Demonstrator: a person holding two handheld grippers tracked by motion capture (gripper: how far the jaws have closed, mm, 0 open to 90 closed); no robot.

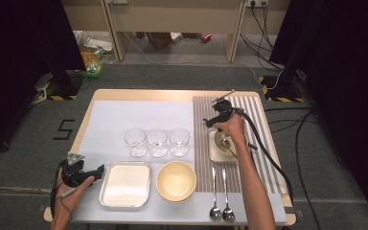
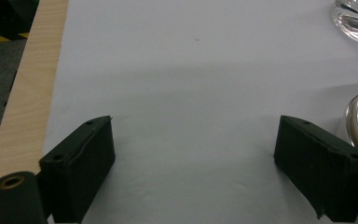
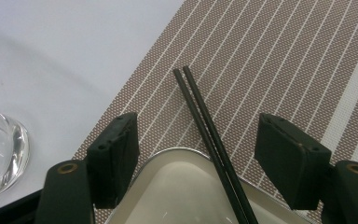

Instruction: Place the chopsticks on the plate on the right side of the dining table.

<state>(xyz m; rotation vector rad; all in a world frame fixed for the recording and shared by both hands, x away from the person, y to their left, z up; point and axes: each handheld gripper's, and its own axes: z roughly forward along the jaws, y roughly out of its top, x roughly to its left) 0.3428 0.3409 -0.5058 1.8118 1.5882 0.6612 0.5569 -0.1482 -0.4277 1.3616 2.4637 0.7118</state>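
Right gripper view: my right gripper (image 3: 196,154) stands with jaws apart, gripping nothing, over a pair of black chopsticks (image 3: 205,126) that rest across the small metal dish (image 3: 177,186) on the striped placemat (image 3: 270,60). My left gripper (image 2: 193,163) hangs open, apparently just above the white sheet (image 2: 191,70).

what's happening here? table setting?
Looks like it. A person works at a table with a gripper in each hand. The right gripper hangs over the small metal tray on the striped mat, jaws open, with a pair of black chopsticks lying across the tray's rim between them, not pinched. The left gripper is open and idle over the white cloth, beside the larger tray. Three glasses, a bowl and two spoons sit untouched.
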